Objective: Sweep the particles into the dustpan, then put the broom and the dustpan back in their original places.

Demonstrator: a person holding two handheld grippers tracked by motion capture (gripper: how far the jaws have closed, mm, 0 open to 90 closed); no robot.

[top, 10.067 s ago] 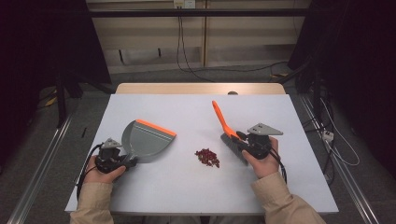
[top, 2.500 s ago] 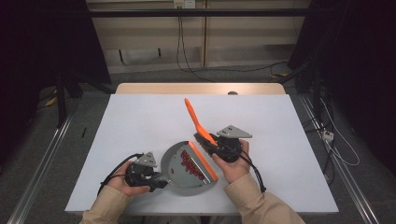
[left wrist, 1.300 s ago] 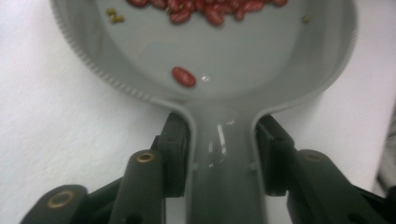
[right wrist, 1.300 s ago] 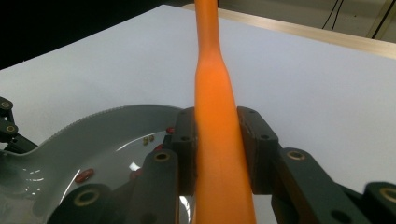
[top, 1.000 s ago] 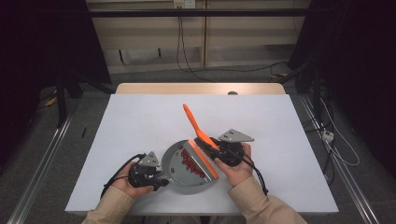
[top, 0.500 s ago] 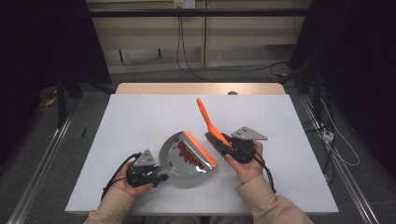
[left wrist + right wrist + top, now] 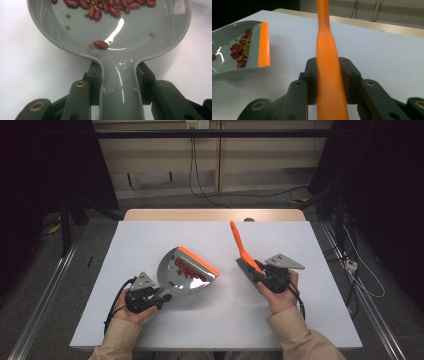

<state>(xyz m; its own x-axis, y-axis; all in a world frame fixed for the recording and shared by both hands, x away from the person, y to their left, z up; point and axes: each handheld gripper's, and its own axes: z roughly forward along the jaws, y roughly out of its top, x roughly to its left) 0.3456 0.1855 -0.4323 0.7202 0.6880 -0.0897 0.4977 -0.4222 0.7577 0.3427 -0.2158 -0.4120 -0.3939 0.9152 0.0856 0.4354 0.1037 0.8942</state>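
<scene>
In the high view, a grey dustpan (image 7: 186,272) with an orange lip is held by its handle in the left gripper (image 7: 150,296), the pan reaching up and to the right from that gripper over the white counter (image 7: 150,235). Red beans (image 7: 186,269) are seen inside the pan, close behind the lip. An orange brush handle (image 7: 241,245) is held in the right gripper (image 7: 261,274) and is raised up and away from it, tilted to the left. The two grippers are well apart, with the dustpan lying between them, nearer the left one.

In the left gripper view, the left gripper (image 7: 119,83) is seen pinching the dustpan handle (image 7: 121,87) between its two black jaws. Just ahead of the jaws the pan (image 7: 140,32) widens, and the beans (image 7: 110,7) are gathered at its far side, with one bean (image 7: 101,44) lying alone nearer the handle and a few small yellowish grains scattered about.

In the right gripper view, the right gripper (image 7: 328,82) is pressed onto the brush handle (image 7: 327,62), which rises straight ahead of it. The dustpan (image 7: 227,42) with its orange lip (image 7: 264,45) and beans (image 7: 240,52) is seen off to the left of the gripper, apart from it.
</scene>
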